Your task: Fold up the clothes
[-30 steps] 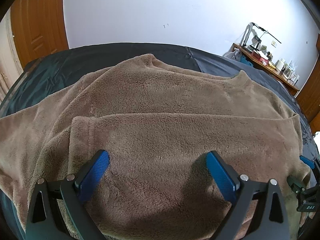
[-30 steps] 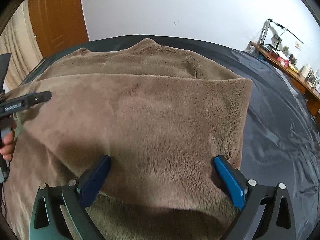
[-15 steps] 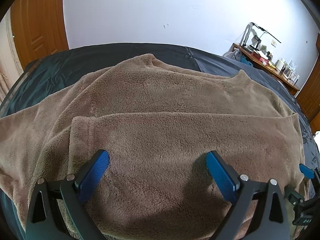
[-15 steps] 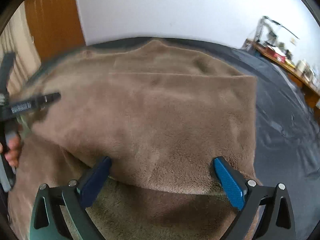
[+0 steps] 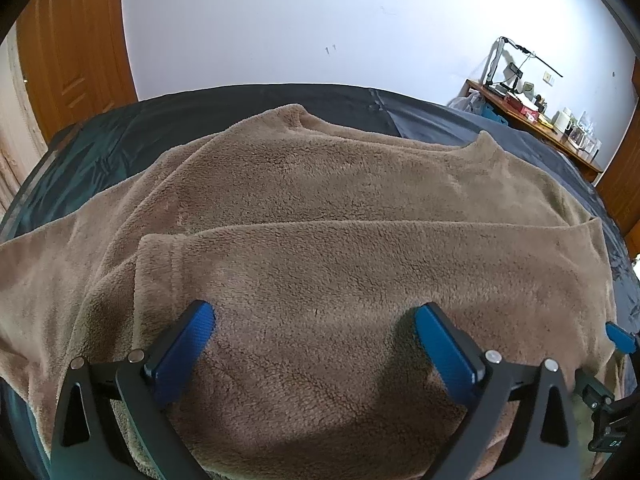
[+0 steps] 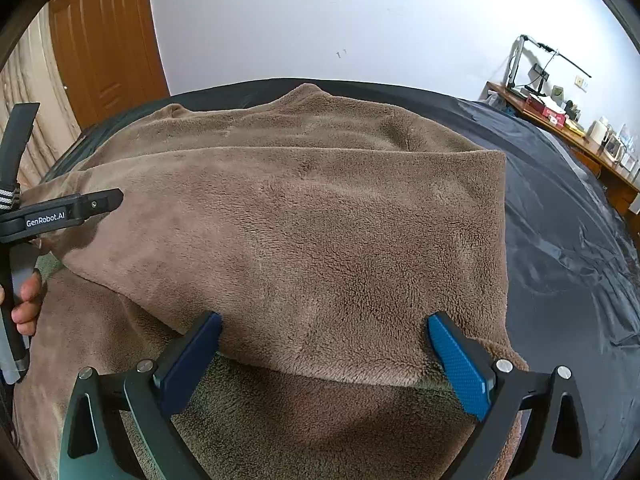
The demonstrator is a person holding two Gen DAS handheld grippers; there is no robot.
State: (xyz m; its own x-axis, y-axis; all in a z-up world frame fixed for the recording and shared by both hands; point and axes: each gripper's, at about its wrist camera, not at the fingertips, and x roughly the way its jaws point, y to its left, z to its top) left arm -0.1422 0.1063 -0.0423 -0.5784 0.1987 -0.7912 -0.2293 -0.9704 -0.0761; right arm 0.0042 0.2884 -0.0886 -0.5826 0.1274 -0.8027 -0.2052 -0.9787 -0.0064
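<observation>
A brown fleece sweater [image 5: 328, 200] lies spread on a dark bed cover [image 5: 120, 132], with one sleeve folded across its body. My left gripper [image 5: 314, 336] is open just above the folded sleeve, holding nothing. In the right wrist view the same sweater [image 6: 320, 232] shows the folded layer's near edge lying over the fabric beneath. My right gripper [image 6: 324, 344] is open at that edge, its blue pads on either side of a wide stretch of fleece. The right gripper's blue tip [image 5: 620, 338] shows at the left view's right edge. The left gripper's body [image 6: 60, 216], held by a hand [image 6: 26, 308], appears at far left.
The dark bed cover [image 6: 568, 216] extends bare to the right of the sweater. A wooden desk [image 5: 536, 124] with a lamp arm and small items stands at the back right by the white wall. A wooden door [image 6: 104, 52] and a curtain are at the left.
My right gripper has drawn back toward the near edge of the folded layer, showing more of the fabric below it. The left gripper has hardly moved.
</observation>
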